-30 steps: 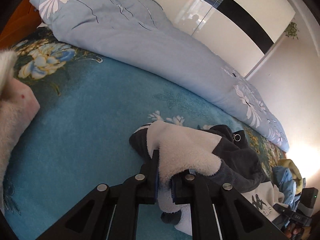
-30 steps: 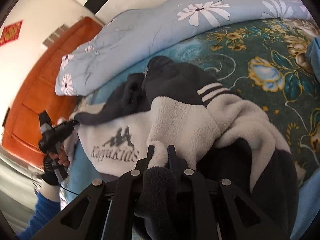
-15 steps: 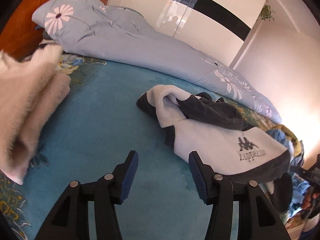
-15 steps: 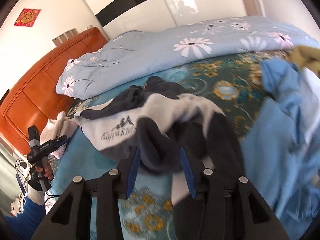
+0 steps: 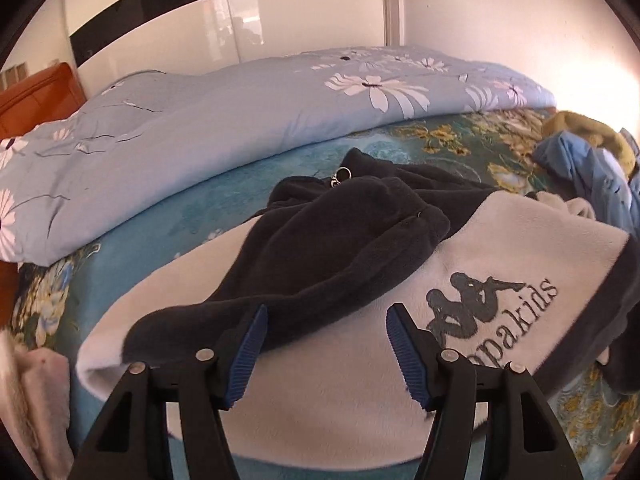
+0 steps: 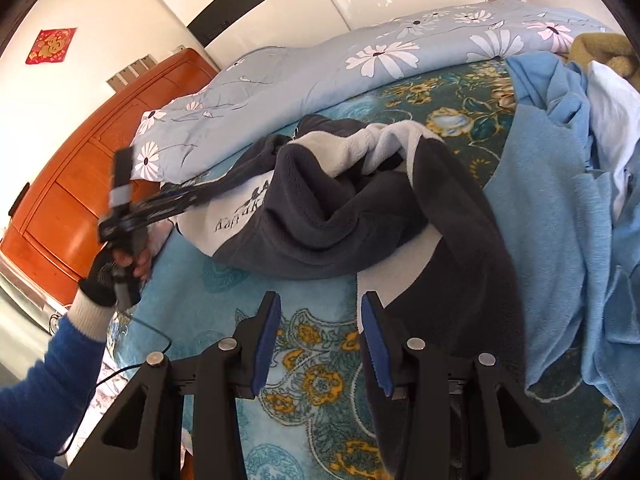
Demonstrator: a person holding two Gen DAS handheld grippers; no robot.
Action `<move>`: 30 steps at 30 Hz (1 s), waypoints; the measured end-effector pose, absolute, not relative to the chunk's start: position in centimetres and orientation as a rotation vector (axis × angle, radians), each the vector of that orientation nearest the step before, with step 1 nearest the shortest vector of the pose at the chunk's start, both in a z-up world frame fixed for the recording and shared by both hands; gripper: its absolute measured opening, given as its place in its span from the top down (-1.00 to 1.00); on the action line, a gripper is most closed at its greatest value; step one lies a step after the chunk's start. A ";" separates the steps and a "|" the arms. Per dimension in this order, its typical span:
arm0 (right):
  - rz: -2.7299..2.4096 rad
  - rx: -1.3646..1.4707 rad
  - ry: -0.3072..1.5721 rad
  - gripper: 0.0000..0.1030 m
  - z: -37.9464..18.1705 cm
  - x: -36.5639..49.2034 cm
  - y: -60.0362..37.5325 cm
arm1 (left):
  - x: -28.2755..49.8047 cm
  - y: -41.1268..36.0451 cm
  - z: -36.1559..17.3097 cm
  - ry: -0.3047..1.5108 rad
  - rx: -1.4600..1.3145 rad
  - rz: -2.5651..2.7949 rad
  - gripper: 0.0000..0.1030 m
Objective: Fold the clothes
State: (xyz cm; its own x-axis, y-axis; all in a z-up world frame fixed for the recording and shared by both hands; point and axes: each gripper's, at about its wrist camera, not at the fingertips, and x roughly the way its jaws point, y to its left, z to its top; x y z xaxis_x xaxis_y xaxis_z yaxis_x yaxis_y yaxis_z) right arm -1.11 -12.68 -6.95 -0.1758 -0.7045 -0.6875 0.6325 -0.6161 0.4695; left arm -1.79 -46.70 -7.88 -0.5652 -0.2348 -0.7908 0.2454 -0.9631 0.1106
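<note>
At the centre of the left wrist view lies the fleece sweater (image 5: 500,264), a white body with a printed logo and dark navy trim, spread crumpled on the bed (image 5: 208,208) with its dark sleeve (image 5: 340,248) draped across the chest toward the lower left of the frame. My left tool (image 5: 324,344) hangs just above that sleeve with its blue pads apart and nothing between them. In the right wrist view, my right tool (image 6: 318,328) is likewise parted and empty, low over the teal floral bedspread, with the sweater's dark hem (image 6: 452,280) just beside its right finger. A heap of light blue clothes (image 6: 560,208) fills the right of that frame, and the pale flowered duvet (image 6: 360,52) runs along the top. A folded pinkish fleece (image 5: 28,392) sits at the lower left edge of the left view. I judge the sweater to be laid out but not yet folded: the sleeves are tangled over the front. The next move, as I see it, calls for gripping the loose sleeve end and the hem, then smoothing the body flat before turning the sleeves in.
</note>
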 end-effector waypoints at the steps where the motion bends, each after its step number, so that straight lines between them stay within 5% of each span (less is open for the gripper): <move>1: -1.902 1.174 -0.089 0.16 -7.2 -1.1 -12.8 | -2.5 -46.5 -8.4 -0.022 1.294 -2.550 -0.28; 10: -1.889 1.232 -0.114 0.16 -9.9 -1.8 -12.8 | -3.2 -44.5 -9.6 -0.311 1.142 -2.509 -0.23; 18: -1.853 1.270 -0.101 0.16 -10.5 -1.3 -14.7 | -2.7 -43.2 -9.6 -0.409 1.023 -2.502 0.63; 30: -1.814 1.308 -0.050 0.16 -11.3 -0.7 -17.5 | 1.1 -43.9 -6.2 -0.343 0.775 -2.511 0.76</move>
